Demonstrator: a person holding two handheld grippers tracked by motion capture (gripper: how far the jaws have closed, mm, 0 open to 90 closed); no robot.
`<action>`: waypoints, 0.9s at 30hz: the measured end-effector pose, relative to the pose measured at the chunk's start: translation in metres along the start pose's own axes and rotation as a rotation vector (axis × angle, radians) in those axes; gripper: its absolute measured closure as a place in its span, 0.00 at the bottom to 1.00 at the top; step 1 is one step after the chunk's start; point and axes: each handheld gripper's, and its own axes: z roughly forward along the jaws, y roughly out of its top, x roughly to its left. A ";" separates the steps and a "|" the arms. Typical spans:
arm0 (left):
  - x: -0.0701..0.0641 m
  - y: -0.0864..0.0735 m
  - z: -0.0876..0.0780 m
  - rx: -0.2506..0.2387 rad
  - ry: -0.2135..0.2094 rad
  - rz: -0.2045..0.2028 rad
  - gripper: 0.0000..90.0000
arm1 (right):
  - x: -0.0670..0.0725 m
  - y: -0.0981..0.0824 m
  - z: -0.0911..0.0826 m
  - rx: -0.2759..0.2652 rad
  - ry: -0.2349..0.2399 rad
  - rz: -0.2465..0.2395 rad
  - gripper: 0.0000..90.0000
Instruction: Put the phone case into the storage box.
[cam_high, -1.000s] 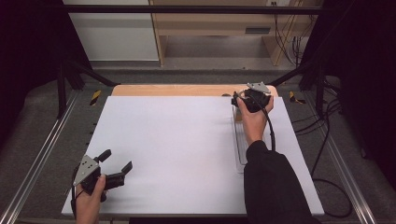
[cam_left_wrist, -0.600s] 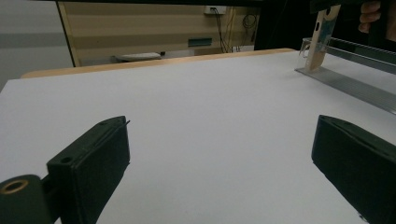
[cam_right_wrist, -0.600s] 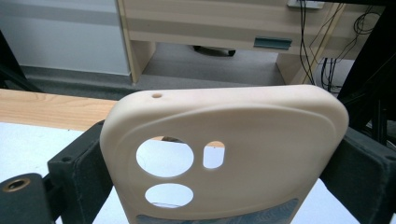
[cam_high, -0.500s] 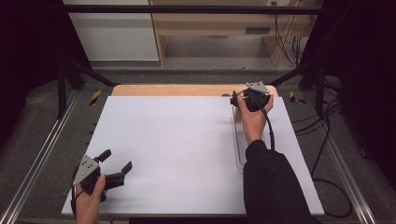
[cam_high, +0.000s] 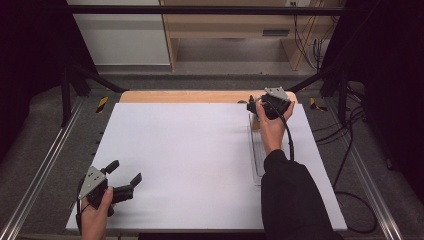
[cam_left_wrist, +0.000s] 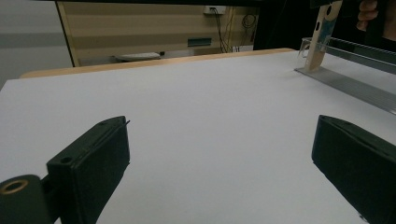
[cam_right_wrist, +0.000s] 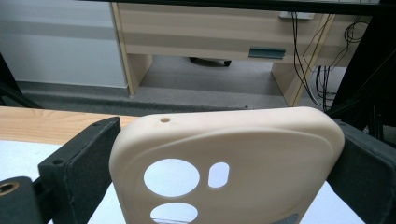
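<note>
1. Now the right gripper (cam_right_wrist: 224, 186) is squeezed on the phone case (cam_right_wrist: 224, 158), which sits between its jaws.
2. Left gripper (cam_high: 125, 181) waits with jaws apart.
3. Hold tight; lower the case slowly toward the clear rack (cam_high: 256, 155) below.

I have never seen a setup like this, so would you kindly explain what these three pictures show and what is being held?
No robot here: a person holds a two-jaw gripper in each hand. The high view looks down on a white table. The left gripper is at the near left corner, jaws wide apart and holding nothing; its own camera looks between those jaws across the table. The right gripper is at the far right; its camera shows its jaws clamped on a cream phone case with camera cut-outs. A clear rack lies on the table at the right, beneath that arm.
</note>
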 end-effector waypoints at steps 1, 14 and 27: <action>0.000 0.000 0.000 0.000 0.000 0.000 0.04 | 0.000 0.000 0.000 0.002 -0.001 0.001 0.05; 0.000 0.000 0.000 0.000 0.001 0.000 0.04 | 0.000 0.007 -0.007 -0.077 0.002 0.024 0.05; -0.003 0.000 0.001 0.003 -0.006 0.003 0.04 | 0.000 0.007 -0.003 -0.083 -0.009 0.005 0.07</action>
